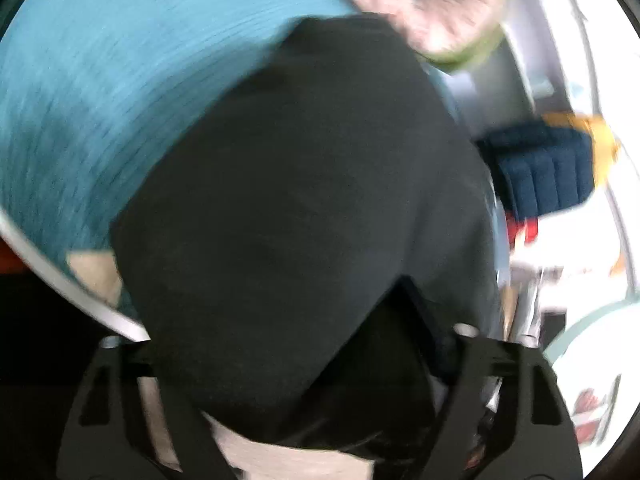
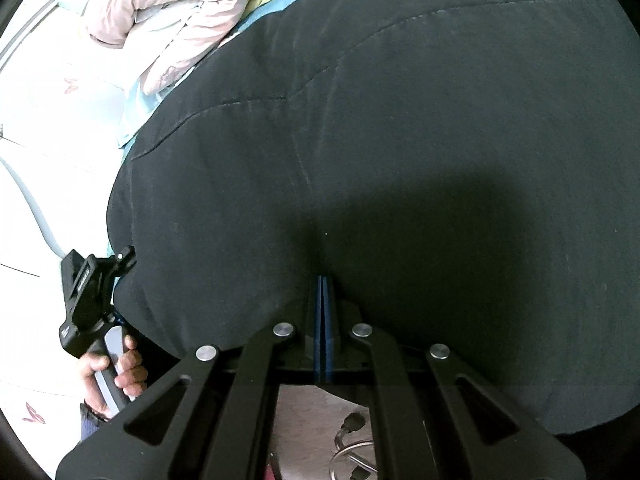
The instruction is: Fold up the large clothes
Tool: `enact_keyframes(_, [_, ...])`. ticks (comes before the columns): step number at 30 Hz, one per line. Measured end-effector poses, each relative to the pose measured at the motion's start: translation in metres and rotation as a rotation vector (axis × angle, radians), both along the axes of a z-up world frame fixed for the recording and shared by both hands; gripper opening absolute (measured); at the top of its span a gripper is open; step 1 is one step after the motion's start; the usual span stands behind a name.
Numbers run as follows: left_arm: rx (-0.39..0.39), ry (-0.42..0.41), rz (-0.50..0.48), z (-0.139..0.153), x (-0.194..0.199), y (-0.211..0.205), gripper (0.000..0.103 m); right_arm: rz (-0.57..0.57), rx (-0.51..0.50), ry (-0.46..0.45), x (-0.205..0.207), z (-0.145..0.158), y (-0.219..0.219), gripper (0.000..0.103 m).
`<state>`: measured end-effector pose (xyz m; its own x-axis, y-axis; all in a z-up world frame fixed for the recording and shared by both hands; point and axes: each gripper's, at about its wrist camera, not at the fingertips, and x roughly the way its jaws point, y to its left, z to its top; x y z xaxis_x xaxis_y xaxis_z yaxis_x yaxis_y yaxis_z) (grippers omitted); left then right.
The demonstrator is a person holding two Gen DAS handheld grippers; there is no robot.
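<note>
We are partway through a fold of the black garment (image 2: 400, 140), which lies spread over the blue bed sheet (image 1: 100, 100) and hangs a little past the near edge. Our right gripper (image 2: 322, 280) has its jaws pressed together, and the near hem seems to be nipped at their tip, though dark cloth against dark fingers makes the pinch hard to confirm. Our left gripper (image 1: 304, 364) sits at the left edge of the garment with its jaws spread and cloth lying between them; the left wrist view is too blurred to say whether the pads press on it. In the right wrist view the left hand (image 2: 116, 372) wraps the handle of that gripper.

We judge the next move calls for a firm hold on the left corner to match the right one, then both corners carried together toward the far edge so the fold lands square.

Hidden from us: the garment's far and right edges, cut off by the frame, so its type stays unclear. The pink quilt (image 2: 172, 20) lies bunched at the far left
</note>
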<state>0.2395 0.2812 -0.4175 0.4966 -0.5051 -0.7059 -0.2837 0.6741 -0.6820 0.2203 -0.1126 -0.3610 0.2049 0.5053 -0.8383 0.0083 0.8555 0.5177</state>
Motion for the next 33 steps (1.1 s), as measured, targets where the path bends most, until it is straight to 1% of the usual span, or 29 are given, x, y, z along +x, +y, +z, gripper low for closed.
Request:
enact_keyframes(1, [0.016,-0.030,-0.028,0.009,-0.001,-0.004,0.059,0.015,-0.017,-0.006,0.001,-0.001,0.001,0.000])
enact_keyframes(2, [0.027,-0.041,-0.044,0.015,-0.001,-0.008,0.058,0.028,-0.036,-0.010,0.002,-0.007,0.003,0.000])
enact_keyframes(4, [0.063,-0.093,-0.111,0.035,-0.002,-0.021,0.055,0.026,-0.030,-0.007,0.005,-0.018,0.004,0.000])
enact_keyframes(7, [0.105,-0.148,-0.195,0.065,0.000,-0.042,0.054,0.039,-0.034,-0.020,0.006,-0.022,0.004,0.000])
enact_keyframes(9, [0.167,-0.200,-0.259,0.088,-0.001,-0.062,0.054,0.041,-0.034,-0.036,0.003,-0.021,0.002,0.000])
enact_keyframes(10, [0.184,-0.226,-0.281,0.097,-0.002,-0.071,0.054,0.037,-0.032,-0.039,0.003,-0.021,0.003,0.000])
enact_keyframes(11, [0.197,-0.240,-0.299,0.102,-0.003,-0.077,0.054,0.028,-0.028,-0.044,0.001,-0.021,0.003,0.000])
enact_keyframes(12, [0.236,-0.266,-0.332,0.113,-0.001,-0.092,0.054,0.024,-0.029,-0.050,0.000,-0.020,0.002,0.000])
enact_keyframes(14, [0.266,-0.295,-0.368,0.123,-0.001,-0.108,0.054,0.012,-0.026,-0.065,-0.002,-0.019,0.003,0.000])
enact_keyframes(17, [0.287,-0.299,-0.375,0.128,0.001,-0.117,0.054,-0.016,-0.013,-0.107,-0.014,-0.012,-0.004,0.000])
enact_keyframes(18, [0.277,-0.290,-0.367,0.129,0.004,-0.116,0.054,-0.020,-0.020,-0.126,-0.019,-0.006,-0.005,0.005])
enact_keyframes(19, [0.270,-0.275,-0.359,0.129,0.007,-0.113,0.054,-0.017,-0.028,-0.147,-0.023,0.000,-0.005,0.007])
enact_keyframes(21, [0.257,-0.249,-0.346,0.128,0.012,-0.106,0.054,0.009,-0.047,-0.230,-0.036,0.024,-0.002,0.007])
enact_keyframes(22, [0.252,-0.240,-0.342,0.127,0.014,-0.104,0.054,0.049,-0.050,-0.307,-0.045,0.042,0.003,0.012])
enact_keyframes(23, [0.248,-0.232,-0.339,0.128,0.014,-0.103,0.054,0.079,-0.072,-0.369,-0.052,0.056,0.008,0.019])
enact_keyframes(24, [0.241,-0.226,-0.340,0.130,0.016,-0.102,0.054,0.104,-0.094,-0.422,-0.059,0.068,0.013,0.039])
enact_keyframes(25, [0.237,-0.222,-0.340,0.133,0.017,-0.101,0.054,0.121,-0.109,-0.463,-0.065,0.076,0.016,0.049])
enact_keyframes(26, [0.237,-0.217,-0.343,0.133,0.017,-0.102,0.054,0.141,-0.120,-0.525,-0.075,0.088,0.020,0.057])
enact_keyframes(28, [0.233,-0.207,-0.343,0.136,0.020,-0.102,0.054,0.204,-0.135,-0.615,-0.092,0.105,0.031,0.062])
enact_keyframes(30, [0.230,-0.192,-0.341,0.137,0.022,-0.101,0.054,0.250,-0.157,-0.675,-0.108,0.110,0.046,0.075])
enact_keyframes(31, [0.231,-0.186,-0.339,0.138,0.023,-0.102,0.054,0.275,-0.171,-0.703,-0.115,0.111,0.053,0.076])
enact_keyframes(33, [0.229,-0.177,-0.338,0.139,0.023,-0.100,0.054,0.314,-0.182,-0.728,-0.120,0.107,0.068,0.077])
